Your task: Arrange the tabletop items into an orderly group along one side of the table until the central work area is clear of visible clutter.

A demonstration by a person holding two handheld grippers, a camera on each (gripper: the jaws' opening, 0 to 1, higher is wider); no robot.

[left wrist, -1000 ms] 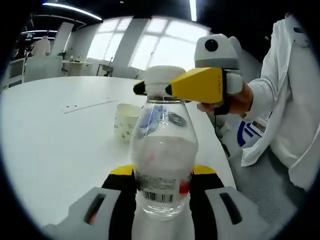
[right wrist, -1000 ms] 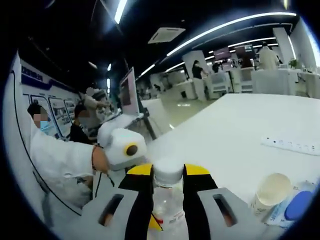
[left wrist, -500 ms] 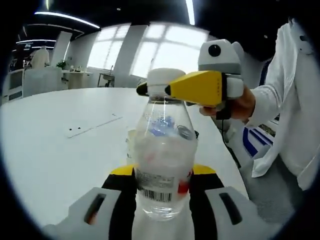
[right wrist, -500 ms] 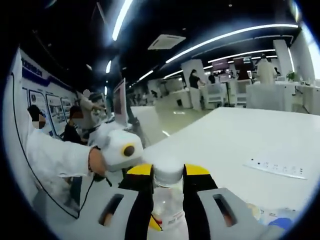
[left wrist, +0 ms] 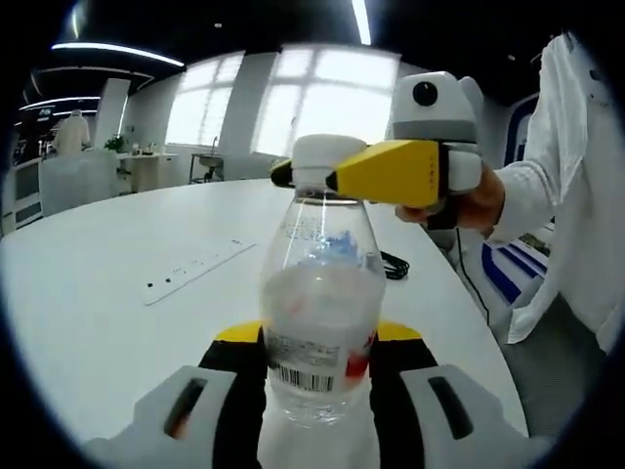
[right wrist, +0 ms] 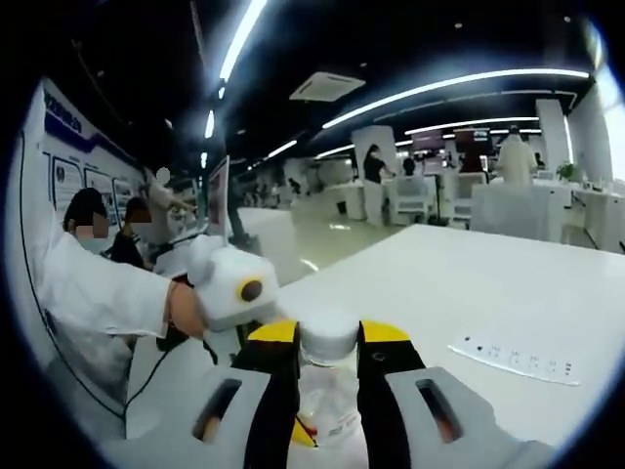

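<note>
The bottle (left wrist: pixel 320 322) is clear glossy plastic with a matt white cap (left wrist: pixel 324 161) and a paper label (left wrist: pixel 312 366). The tabletop (left wrist: pixel 107 293) is smooth matt white. The sleeve (left wrist: pixel 576 195) is white cloth.

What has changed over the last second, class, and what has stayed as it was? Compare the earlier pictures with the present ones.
The paper cup beside the bottle a second ago has left both views, and the power strip now sits lower in them; the cameras have tilted, so the strip itself need not have moved. Unchanged: the left gripper clamps the clear water bottle's body, and the right gripper grips its white cap.
</note>
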